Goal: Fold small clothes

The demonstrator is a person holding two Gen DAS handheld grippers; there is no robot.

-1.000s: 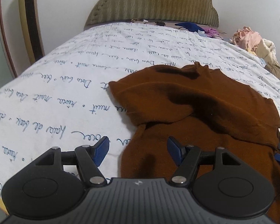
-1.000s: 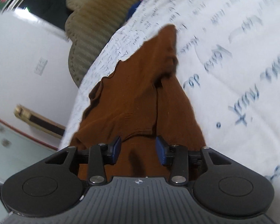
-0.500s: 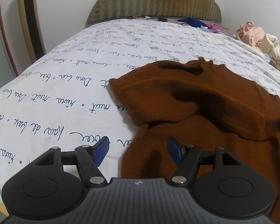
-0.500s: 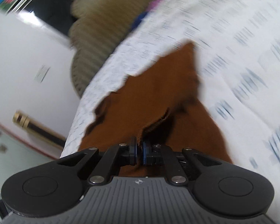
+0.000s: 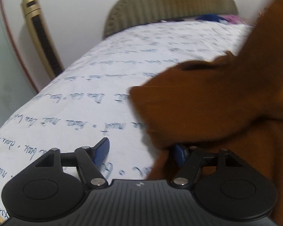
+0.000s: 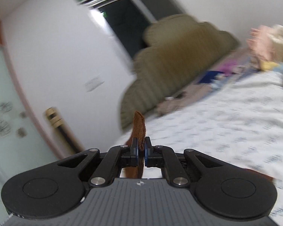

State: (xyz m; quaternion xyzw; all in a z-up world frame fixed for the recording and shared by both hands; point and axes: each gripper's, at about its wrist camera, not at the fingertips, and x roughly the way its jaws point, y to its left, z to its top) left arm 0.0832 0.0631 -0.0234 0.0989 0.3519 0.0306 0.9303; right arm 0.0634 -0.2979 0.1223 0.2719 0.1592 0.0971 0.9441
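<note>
Garment (image 6: 139,128) (perhaps brown) in right gripper (image 6: 141,148)

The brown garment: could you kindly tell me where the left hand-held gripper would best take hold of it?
Probably the near edge of the brown garment, coming from the bedsheet side. That edge hangs loose just ahead of the opening left hand-held gripper, whose pads are not yet on it.
</note>
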